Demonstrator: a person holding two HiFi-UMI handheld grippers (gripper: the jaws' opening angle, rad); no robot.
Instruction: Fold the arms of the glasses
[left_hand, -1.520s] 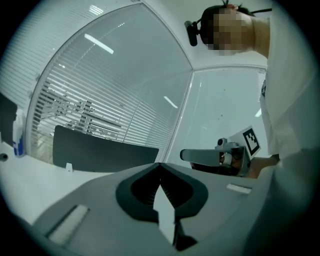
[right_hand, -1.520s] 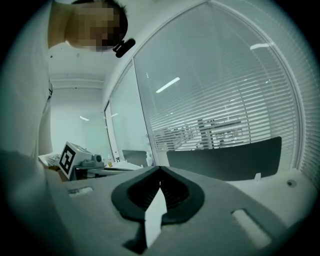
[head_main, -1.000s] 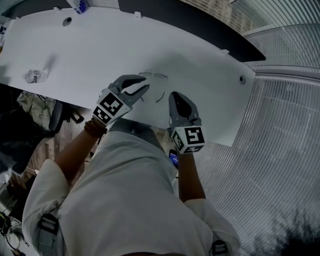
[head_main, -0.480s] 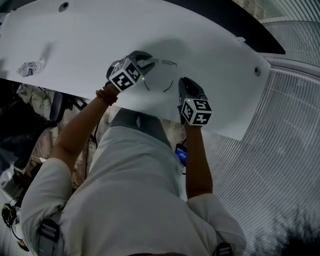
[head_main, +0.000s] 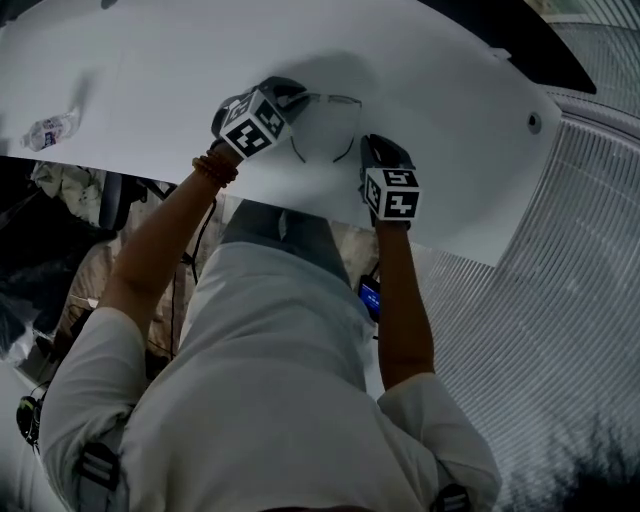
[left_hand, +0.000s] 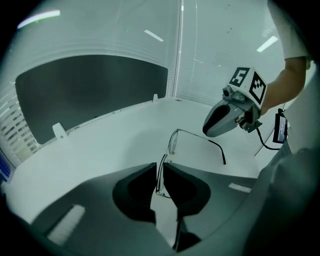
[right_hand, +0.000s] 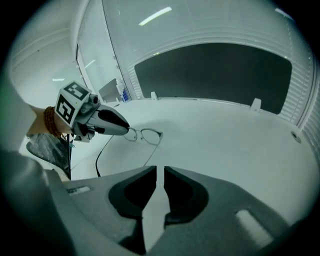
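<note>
- Head view: glasses (head_main: 340, 99) rest on the white table (head_main: 150, 80) near its near edge, arms unfolded.
- Left gripper (left_hand: 160, 167): jaws clenched on the left lens rim.
- Right gripper (right_hand: 160, 172): jaws just opening slightly, nothing between them.

Glasses (head_main: 338, 106) lie on the table (head_main: 180, 60) at upper centre, left gripper (head_main: 299, 98) at their left end, right gripper (head_main: 372, 143) just below-right, and a crumpled wrapper (head_main: 48, 130) lies far left.

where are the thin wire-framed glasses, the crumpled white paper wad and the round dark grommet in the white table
thin wire-framed glasses (right_hand: 151, 135), right gripper view, on the picture-right lens
crumpled white paper wad (head_main: 48, 130), head view, on its middle
round dark grommet (head_main: 535, 122), head view, on its centre
</note>
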